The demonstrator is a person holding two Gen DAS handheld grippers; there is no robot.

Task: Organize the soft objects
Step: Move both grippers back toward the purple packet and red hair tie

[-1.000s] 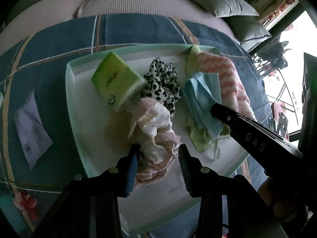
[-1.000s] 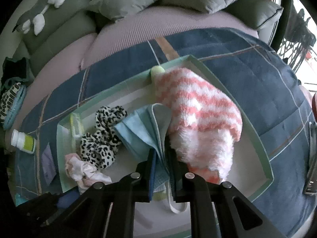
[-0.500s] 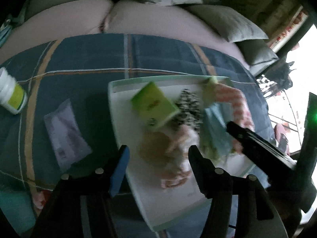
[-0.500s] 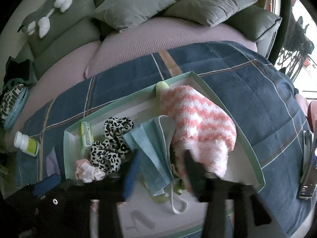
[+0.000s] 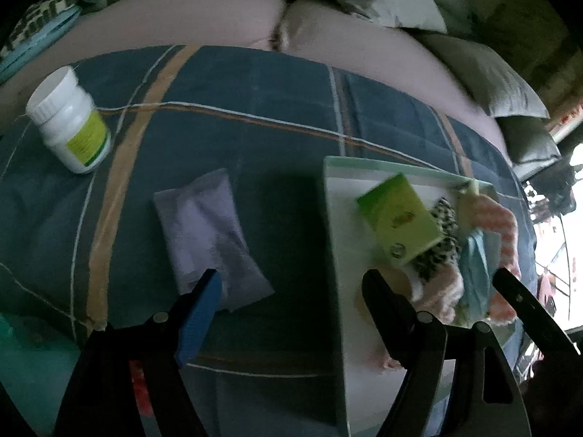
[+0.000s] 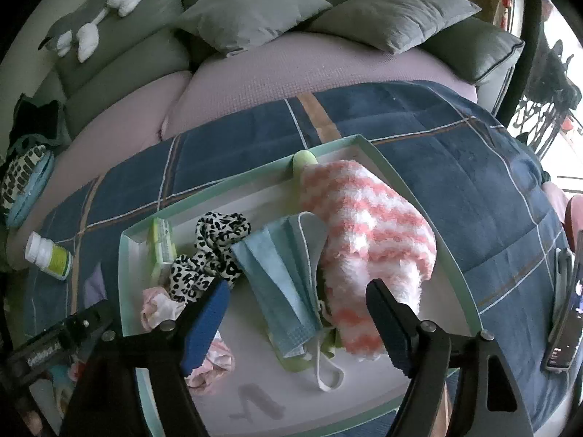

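Both claws stand apart with nothing between the pads, their jaws having just been opening: the left gripper hangs over the blue plaid blanket, straddling the tray's left wall, and the right gripper hovers above the shallow mint-rimmed white tray. Inside the tray lie the fuzzy pink-and-white striped sock, the pale blue pleated face mask, the leopard-print fabric scrunchie, a crumpled pink-and-white cloth and a green tissue pack. Still outside, just ahead of the left claw's blue pad, is the soft lilac plastic pouch — probably the next pick. The risks: a slick, flat pouch may slide out of a shallow pinch, or the jaws may catch blanket with it and drag the tray. The white pill bottle lies well apart — hard, so likely not meant for the tray.
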